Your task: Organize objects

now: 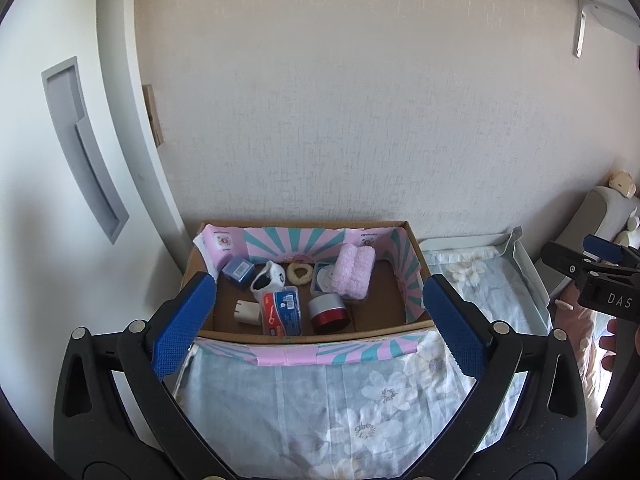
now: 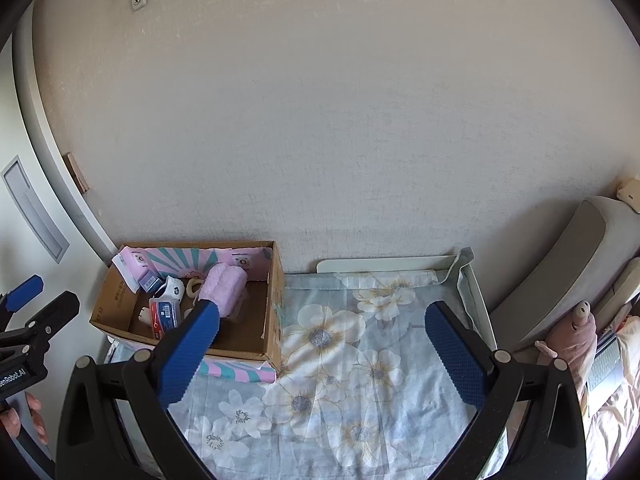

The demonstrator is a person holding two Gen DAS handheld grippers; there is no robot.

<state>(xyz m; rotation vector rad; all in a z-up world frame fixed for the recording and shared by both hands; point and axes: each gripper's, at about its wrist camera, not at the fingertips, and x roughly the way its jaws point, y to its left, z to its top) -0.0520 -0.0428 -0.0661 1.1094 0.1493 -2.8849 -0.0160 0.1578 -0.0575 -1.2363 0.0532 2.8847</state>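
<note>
A cardboard box (image 1: 416, 240) (image 2: 276, 280) with a pink and teal liner stands at the back left of a table under a floral cloth (image 1: 320, 400) (image 2: 360, 360). Inside lie a rolled pink towel (image 1: 354, 270) (image 2: 224, 288), a red and silver tin (image 1: 328, 312), a red and blue plastic case (image 1: 282, 310) (image 2: 164, 314), a small blue box (image 1: 239, 271), a white pouch (image 1: 266, 278), a cream ring (image 1: 298, 272) and a white plug (image 1: 247, 311). My left gripper (image 1: 318, 320) hangs open just before the box. My right gripper (image 2: 326, 344) is open above the cloth.
A wall runs right behind the box and table. A white cabinet door (image 1: 60, 140) stands at the left. At the right are a grey cushion (image 2: 568, 264), a pink plush toy (image 2: 572, 340) and bedding. The table's raised white rim (image 2: 476, 296) borders the cloth.
</note>
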